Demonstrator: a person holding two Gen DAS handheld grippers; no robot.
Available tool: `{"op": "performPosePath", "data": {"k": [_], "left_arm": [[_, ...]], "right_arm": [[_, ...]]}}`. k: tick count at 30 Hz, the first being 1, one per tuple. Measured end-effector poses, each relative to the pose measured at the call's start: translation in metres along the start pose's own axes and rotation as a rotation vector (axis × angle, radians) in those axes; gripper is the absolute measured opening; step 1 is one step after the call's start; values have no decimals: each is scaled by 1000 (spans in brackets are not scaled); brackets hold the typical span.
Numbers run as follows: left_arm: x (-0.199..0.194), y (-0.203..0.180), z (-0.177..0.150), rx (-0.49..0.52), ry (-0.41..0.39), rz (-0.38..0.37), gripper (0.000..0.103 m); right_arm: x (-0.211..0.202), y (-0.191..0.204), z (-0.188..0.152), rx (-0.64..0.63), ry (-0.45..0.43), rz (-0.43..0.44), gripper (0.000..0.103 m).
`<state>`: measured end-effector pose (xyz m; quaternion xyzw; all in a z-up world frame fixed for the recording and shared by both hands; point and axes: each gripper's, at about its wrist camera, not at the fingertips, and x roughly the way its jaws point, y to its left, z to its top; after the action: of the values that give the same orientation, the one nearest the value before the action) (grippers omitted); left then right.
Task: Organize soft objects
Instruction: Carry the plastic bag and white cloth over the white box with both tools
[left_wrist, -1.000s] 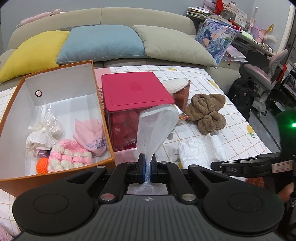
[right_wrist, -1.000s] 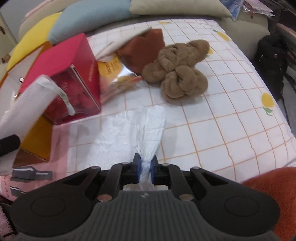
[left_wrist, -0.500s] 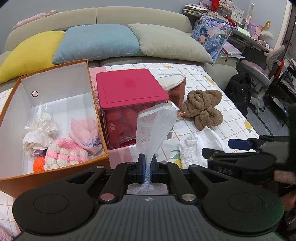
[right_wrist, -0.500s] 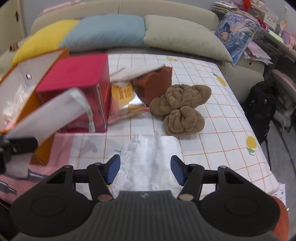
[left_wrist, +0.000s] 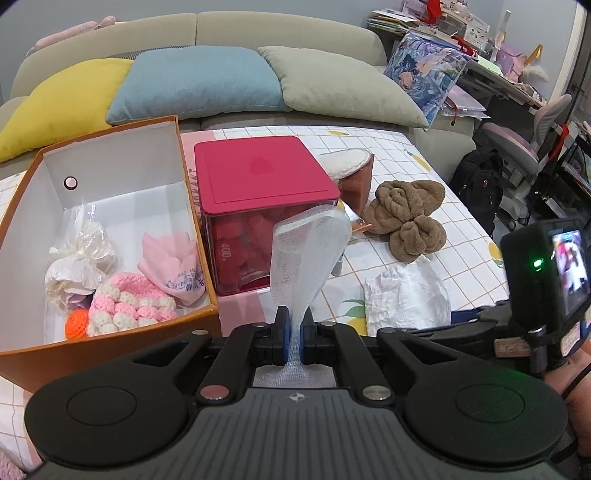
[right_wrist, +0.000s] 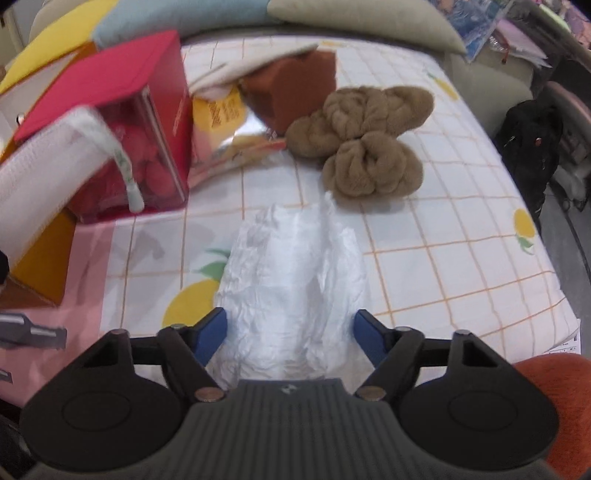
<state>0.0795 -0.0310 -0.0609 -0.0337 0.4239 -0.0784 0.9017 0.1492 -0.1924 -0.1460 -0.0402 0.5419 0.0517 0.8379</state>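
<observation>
My left gripper (left_wrist: 293, 338) is shut on a white mesh foam sleeve (left_wrist: 306, 254) and holds it upright above the bed, just right of the orange box (left_wrist: 199, 221); the sleeve also shows in the right wrist view (right_wrist: 48, 177). My right gripper (right_wrist: 290, 334) is open, its blue pads (right_wrist: 214, 332) on either side of a crumpled white cloth (right_wrist: 295, 273) lying on the checked sheet (right_wrist: 443, 258). The cloth also shows in the left wrist view (left_wrist: 406, 295). A brown knotted towel (right_wrist: 365, 144) lies beyond it.
The orange box holds a pink crochet piece (left_wrist: 129, 302), a pink cloth (left_wrist: 173, 262), a white bagged bundle (left_wrist: 79, 258) and an orange ball (left_wrist: 77, 324). A red-lidded clear container (left_wrist: 262, 206) stands beside it. A brown slipper (right_wrist: 295, 85) lies behind. Pillows (left_wrist: 195, 81) line the back.
My right gripper opened and let go of the white cloth, which now lies spread on the sheet. The left gripper kept hold of the mesh sleeve and barely moved.
</observation>
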Motion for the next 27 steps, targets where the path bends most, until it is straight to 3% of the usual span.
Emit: {"op": "performPosePath", "data": {"k": [5,10,15,19,27], "left_arm": [[0,1,0,-3,-3,0,5],[-4,1,0,-6,-15,-5,5],[-17,2,1,-12,-52,-24,5],[-35,7,6,-49,-98,-44,5],[-71,38,15,-136,-209,21,5]], "right_arm": [[6,-1,-1,5,36,17,48],[2,-5,-2,18,28,40,19],[-15,-6,-3,26,-20,50,16],[-47,-3,-4,21,-123,52,16],[-119,16,10,-23,-331,170,16]]}}
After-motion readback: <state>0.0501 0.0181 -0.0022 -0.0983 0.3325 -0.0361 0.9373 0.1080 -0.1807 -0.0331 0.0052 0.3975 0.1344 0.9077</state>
